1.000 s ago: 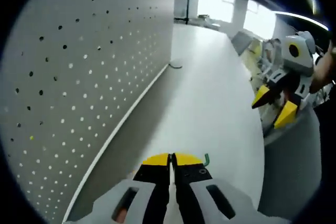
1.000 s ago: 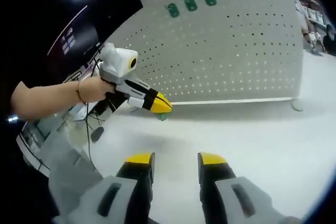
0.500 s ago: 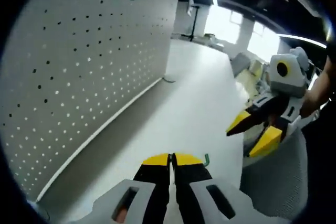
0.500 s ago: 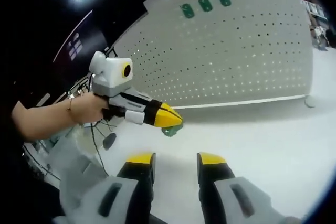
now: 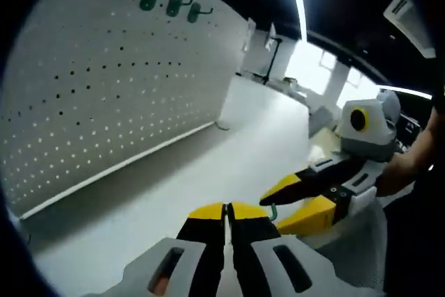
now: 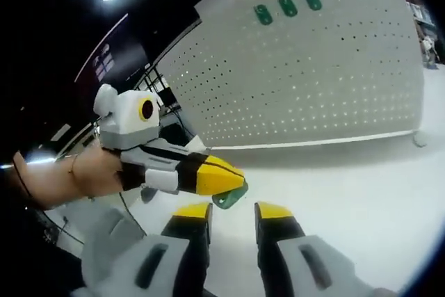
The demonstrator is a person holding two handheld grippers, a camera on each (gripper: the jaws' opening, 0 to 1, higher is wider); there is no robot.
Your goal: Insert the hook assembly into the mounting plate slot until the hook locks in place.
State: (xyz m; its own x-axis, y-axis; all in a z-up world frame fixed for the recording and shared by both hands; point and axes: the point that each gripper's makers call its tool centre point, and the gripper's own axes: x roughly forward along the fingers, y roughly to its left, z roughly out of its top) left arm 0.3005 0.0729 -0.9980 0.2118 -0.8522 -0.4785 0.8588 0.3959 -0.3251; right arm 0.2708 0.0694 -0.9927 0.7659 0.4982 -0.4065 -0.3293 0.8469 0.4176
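Now drawn close together since 1 s ago: left gripper (image 6: 222,184) tip just beside the jaws of the right gripper (image 6: 231,212), which was well apart before. Left jaws pressed together, pinching a green hook assembly (image 6: 230,197) that pokes from the yellow tips; its green end also seen at (image 5: 273,211). Right jaws spread, holding nothing, yellow tips near the hook. Behind, upright on the white table (image 5: 174,186) along its far edge: grey pegboard mounting plate (image 6: 313,81) carrying 3 green hooks (image 6: 287,6) near its top edge.
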